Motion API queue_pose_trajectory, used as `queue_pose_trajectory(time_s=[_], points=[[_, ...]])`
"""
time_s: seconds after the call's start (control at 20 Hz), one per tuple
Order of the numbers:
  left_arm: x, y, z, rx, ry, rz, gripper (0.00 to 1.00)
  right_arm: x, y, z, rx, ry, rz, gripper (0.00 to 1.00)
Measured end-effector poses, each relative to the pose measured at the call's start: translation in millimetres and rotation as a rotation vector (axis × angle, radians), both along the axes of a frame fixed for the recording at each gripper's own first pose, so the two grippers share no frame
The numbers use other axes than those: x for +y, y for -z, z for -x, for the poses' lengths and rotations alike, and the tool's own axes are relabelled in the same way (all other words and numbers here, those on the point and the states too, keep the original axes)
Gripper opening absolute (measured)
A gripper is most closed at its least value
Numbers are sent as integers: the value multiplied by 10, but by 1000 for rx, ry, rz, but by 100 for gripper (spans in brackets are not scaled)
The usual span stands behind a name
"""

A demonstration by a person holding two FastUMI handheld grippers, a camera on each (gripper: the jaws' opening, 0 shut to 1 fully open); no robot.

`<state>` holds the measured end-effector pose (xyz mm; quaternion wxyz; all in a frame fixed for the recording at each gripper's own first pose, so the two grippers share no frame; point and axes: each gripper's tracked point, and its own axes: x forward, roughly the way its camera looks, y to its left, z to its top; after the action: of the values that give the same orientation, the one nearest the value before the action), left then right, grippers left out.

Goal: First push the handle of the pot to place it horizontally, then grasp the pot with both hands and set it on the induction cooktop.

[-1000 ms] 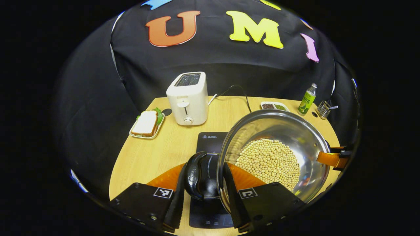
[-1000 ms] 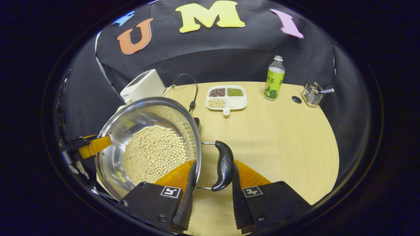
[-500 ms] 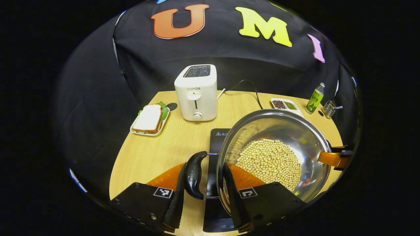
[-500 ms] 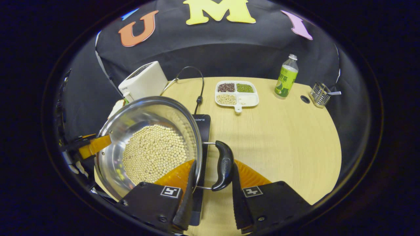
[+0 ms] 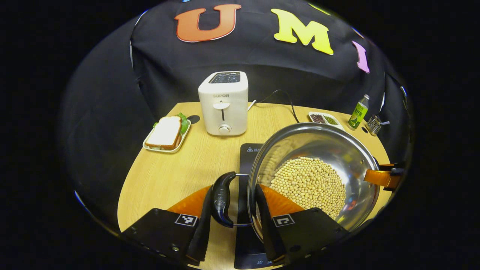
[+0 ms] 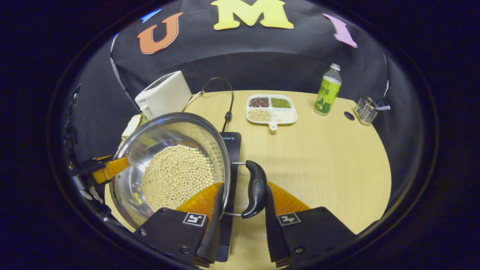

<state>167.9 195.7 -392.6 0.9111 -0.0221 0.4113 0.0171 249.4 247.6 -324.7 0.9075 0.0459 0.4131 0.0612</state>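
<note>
Left gripper view shows the left claw clenched on one pot handle; the right claw grasps the other handle. The pot hangs over the induction cooktop near the desk's front edge. Lower both sides evenly, so beans do not spill.

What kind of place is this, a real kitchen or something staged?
Probably a staged kitchen corner in a recording booth: one wooden table against a black cloth wall, holding a toaster, an induction cooktop and a steel pot of beans.
</note>
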Motion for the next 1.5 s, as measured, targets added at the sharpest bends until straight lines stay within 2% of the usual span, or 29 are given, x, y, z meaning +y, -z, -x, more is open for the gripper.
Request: queue_pose_trajectory(time_s=[0.35,0.4,0.45,1.0,1.1,1.15,1.2,1.25,1.35,1.5], points=[[-17,-22,-23,-39,20,-16,59,-11,-5,-7,-18,14,1,55],[-18,-25,-30,-40,23,-18,70,-10,-1,-6,-20,17,-4,55],[-16,-23,-29,-44,28,-19,60,-9,-9,-3,-21,18,-7,57],[-14,-74,23,-33,42,11,62,-25,-35,12,-31,5,-20,61],[18,-202,-37,-87,54,-14,65,-85,-143,-46,-87,6,-3,72],[64,-247,-58,-102,54,-38,58,-114,-189,-82,-109,5,17,74],[86,-305,-88,-116,53,-56,72,-114,-229,-84,-127,-4,27,78],[126,-377,-103,-136,46,-74,81,-110,-266,-78,-139,-12,36,82],[220,-524,-89,-166,21,-120,96,-103,-364,-41,-162,-31,42,82],[246,-795,-80,-242,9,-167,96,-153,-550,11,-224,-47,60,81]])
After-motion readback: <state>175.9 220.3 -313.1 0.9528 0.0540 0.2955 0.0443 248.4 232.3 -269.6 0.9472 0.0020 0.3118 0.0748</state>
